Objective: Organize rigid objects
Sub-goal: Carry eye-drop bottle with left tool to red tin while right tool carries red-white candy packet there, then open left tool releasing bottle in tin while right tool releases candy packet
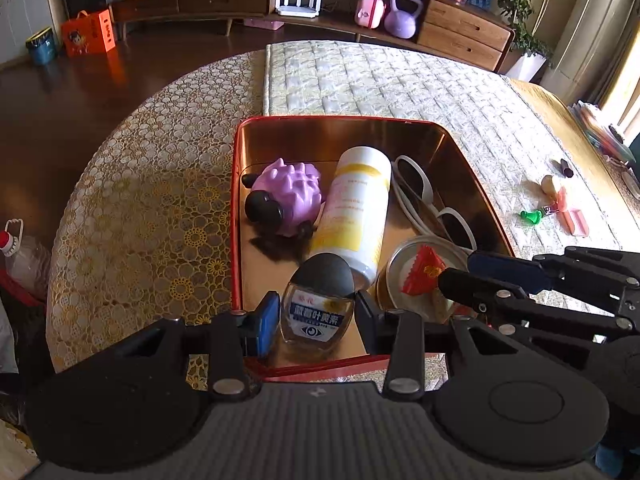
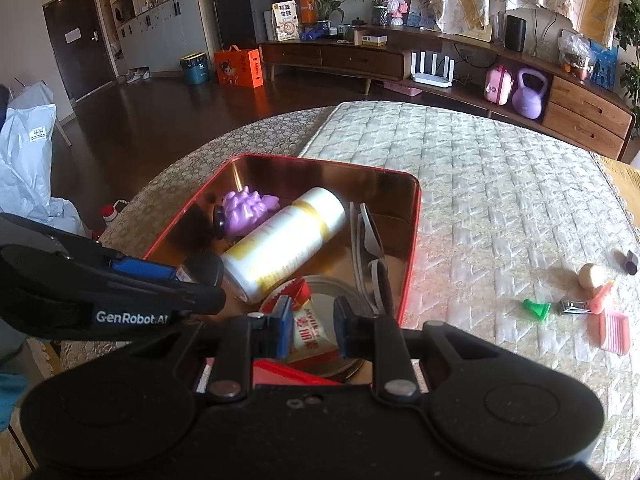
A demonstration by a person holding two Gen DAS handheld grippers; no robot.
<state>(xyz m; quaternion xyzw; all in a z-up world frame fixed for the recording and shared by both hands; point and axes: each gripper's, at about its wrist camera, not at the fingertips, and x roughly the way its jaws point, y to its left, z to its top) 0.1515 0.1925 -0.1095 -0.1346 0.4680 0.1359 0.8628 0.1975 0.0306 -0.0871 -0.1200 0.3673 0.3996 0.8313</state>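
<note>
Gripping a small dark-capped bottle (image 1: 318,300), the left tongs (image 1: 316,316) hold it over the near end of a red tin tray (image 1: 236,216) on the desk. Just right, the right tongs (image 2: 310,330) clench a red-and-white packet (image 2: 304,326) above a round lid (image 2: 332,292) inside the tray.

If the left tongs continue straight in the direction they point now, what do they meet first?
The left tongs already have the small dark-capped bottle between their pads. Straight on, that bottle would probably reach the white and yellow bottle lying in the red tin, though depth is unclear.
</note>
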